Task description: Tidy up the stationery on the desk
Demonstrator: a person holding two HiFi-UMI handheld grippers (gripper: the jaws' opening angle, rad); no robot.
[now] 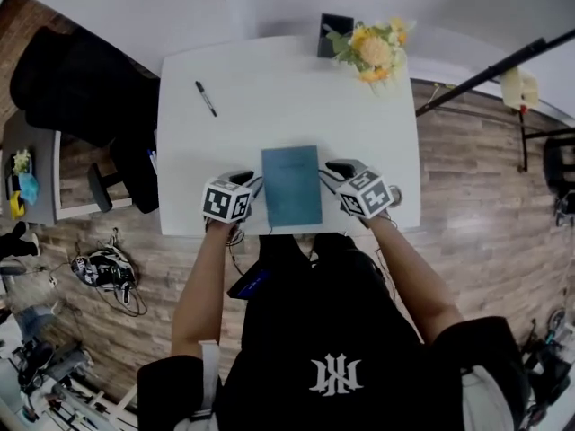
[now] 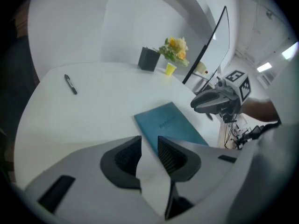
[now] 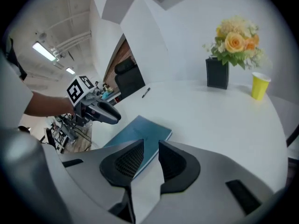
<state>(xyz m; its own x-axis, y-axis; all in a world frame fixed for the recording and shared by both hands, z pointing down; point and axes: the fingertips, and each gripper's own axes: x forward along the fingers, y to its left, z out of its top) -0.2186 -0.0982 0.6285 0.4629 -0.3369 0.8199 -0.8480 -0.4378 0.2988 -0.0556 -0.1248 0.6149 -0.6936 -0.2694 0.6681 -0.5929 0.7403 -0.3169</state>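
Head view, looking steeply down; clock directions are read on this view.

1. Surface (image 1: 269, 88): white, rectangular, on a wood-plank floor.
2. Notebook (image 1: 291, 185): teal, closed, lying flat at the 6 o'clock edge of the surface, long sides running 12 to 6.
3. Pen (image 1: 206, 98): black, lying flat toward 10 o'clock from the notebook, well apart from it.
4. Black container (image 1: 332, 34): upright at the 12 o'clock edge, with a bunch of yellow and orange flowers (image 1: 377, 50) just beside it at its 3 o'clock. The gripper views also show a yellow cup (image 3: 259, 86) near the flowers.
5. Office chair (image 1: 72, 83): black, off the surface at 9 o'clock.
6. Left claw (image 2: 149, 148): at 9 o'clock of the notebook, just beside its long edge. Its jaws stand parted by a narrow gap and nothing lies between the pads.
7. Right claw (image 3: 150, 158): at 3 o'clock of the notebook, just beside the opposite long edge. Its jaws stand parted and hold nothing. The notebook's edge shows beyond the gap, and the pads do not press on it.
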